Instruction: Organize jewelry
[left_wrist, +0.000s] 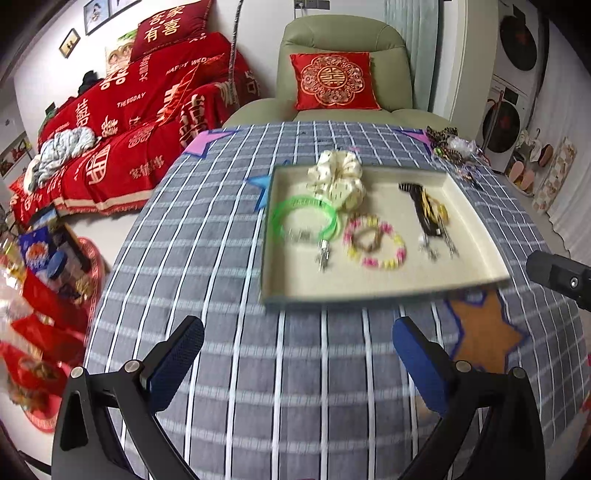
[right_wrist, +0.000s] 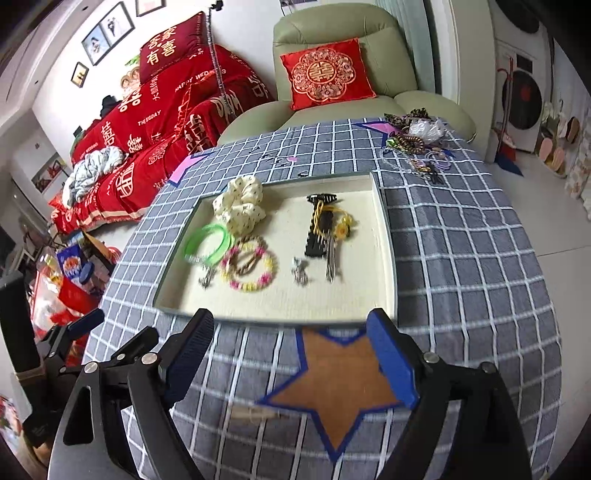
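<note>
A cream tray (left_wrist: 373, 286) (right_wrist: 376, 258) sits on the grey checked tablecloth. In it lie a white scrunchie (left_wrist: 338, 177) (right_wrist: 242, 206), a green bangle (left_wrist: 304, 218) (right_wrist: 208, 243), a pink and yellow bead bracelet (left_wrist: 375, 245) (right_wrist: 249, 267), a black comb with yellow bands (left_wrist: 424, 210) (right_wrist: 323, 225) and small silver pieces (right_wrist: 300, 271). A pile of loose jewelry (left_wrist: 452, 147) (right_wrist: 419, 142) lies at the table's far right corner. My left gripper (left_wrist: 297, 360) is open and empty, just before the tray. My right gripper (right_wrist: 291, 356) is open and empty over a brown star patch (right_wrist: 336, 384).
A green armchair (right_wrist: 332, 85) with a red cushion stands behind the table. A red-covered sofa (left_wrist: 129, 122) is at the left, with bags and boxes (left_wrist: 48, 266) on the floor. A wooden clothespin (right_wrist: 255, 411) lies by the star patch. The left gripper's fingers (right_wrist: 83, 321) show at the right wrist view's left edge.
</note>
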